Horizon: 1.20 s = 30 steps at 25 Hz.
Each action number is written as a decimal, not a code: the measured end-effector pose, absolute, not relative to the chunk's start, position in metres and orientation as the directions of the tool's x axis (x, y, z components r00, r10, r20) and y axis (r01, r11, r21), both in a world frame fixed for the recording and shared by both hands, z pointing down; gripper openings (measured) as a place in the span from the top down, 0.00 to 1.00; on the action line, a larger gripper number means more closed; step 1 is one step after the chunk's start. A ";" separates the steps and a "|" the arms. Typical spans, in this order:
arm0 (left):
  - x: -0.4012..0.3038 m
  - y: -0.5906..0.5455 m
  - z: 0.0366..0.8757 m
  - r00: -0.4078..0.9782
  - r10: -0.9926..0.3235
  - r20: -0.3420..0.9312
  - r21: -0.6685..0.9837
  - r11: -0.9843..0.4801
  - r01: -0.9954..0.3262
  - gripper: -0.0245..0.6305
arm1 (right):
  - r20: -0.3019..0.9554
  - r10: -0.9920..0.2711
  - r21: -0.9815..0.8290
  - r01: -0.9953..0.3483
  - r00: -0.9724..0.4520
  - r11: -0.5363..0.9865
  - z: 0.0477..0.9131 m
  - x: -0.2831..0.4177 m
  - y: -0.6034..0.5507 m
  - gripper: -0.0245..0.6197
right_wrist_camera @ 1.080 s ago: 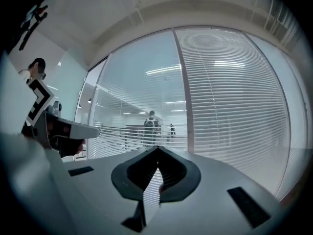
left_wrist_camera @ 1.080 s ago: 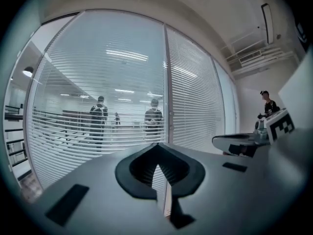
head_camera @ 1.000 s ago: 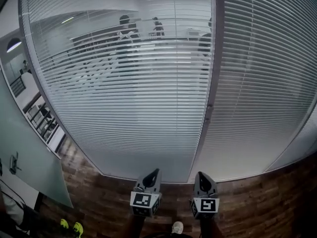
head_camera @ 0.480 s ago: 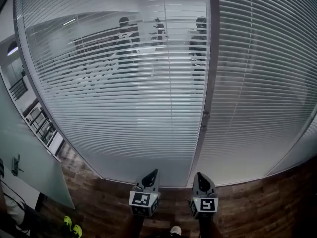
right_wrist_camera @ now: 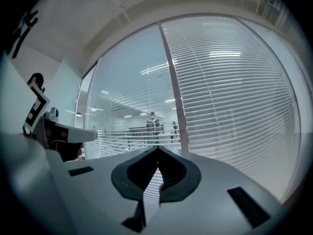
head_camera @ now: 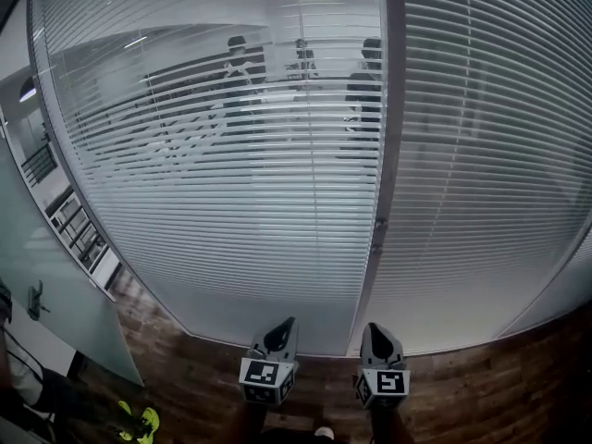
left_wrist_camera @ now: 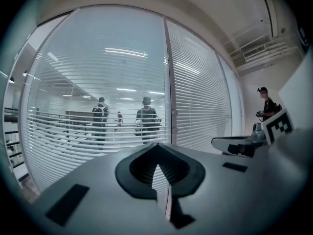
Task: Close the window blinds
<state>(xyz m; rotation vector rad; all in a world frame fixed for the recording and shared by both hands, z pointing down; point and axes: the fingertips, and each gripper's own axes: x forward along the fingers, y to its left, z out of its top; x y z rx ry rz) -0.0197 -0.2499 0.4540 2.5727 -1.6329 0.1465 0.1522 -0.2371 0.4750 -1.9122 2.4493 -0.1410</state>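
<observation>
3 people veiled by blinds, tops cropped

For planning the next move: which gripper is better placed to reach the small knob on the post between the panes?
Right, probably. The right gripper sits almost straight below the knob; the left gripper is off to its side. Both are shut, empty.

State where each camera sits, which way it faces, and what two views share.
Head view: on the person's head, looking steeply down at white slatted window blinds and brown wood floor; left gripper and right gripper show at bottom.
Left gripper view: on the left gripper, looking along its jaws at the blinds; right gripper shows at right.
Right gripper view: on the right gripper, facing the blinds; left gripper shows at left.
Shared: all three show the grey vertical frame post.
</observation>
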 end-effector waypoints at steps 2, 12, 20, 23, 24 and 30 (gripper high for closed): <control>-0.018 -0.252 0.455 0.439 -0.890 0.125 0.048 -0.436 -0.899 0.96 | 0.006 -0.967 -0.150 -0.956 -0.256 0.252 0.467 0.152 -0.241 0.96; -0.021 -0.275 0.458 0.456 -0.883 0.114 0.062 -0.451 -0.890 0.96 | -0.012 -0.971 -0.106 -0.965 -0.239 0.239 0.461 0.149 -0.263 0.96; -0.027 -0.306 0.459 0.477 -0.874 0.096 0.051 -0.474 -0.879 0.96 | -0.049 -0.979 -0.068 -0.977 -0.200 0.203 0.453 0.146 -0.297 0.96; -0.037 -0.310 0.475 0.488 -0.868 0.085 0.044 -0.487 -0.873 0.96 | -0.046 -0.981 -0.030 -0.981 -0.188 0.189 0.474 0.131 -0.294 0.96; -0.040 -0.312 0.478 0.489 -0.868 0.081 0.038 -0.488 -0.872 0.96 | -0.039 -0.982 -0.021 -0.982 -0.187 0.188 0.481 0.124 -0.294 0.96; -0.045 -0.338 0.476 0.517 -0.854 0.065 0.054 -0.514 -0.856 0.96 | 0.002 -0.987 -0.009 -0.987 -0.162 0.162 0.485 0.109 -0.308 0.96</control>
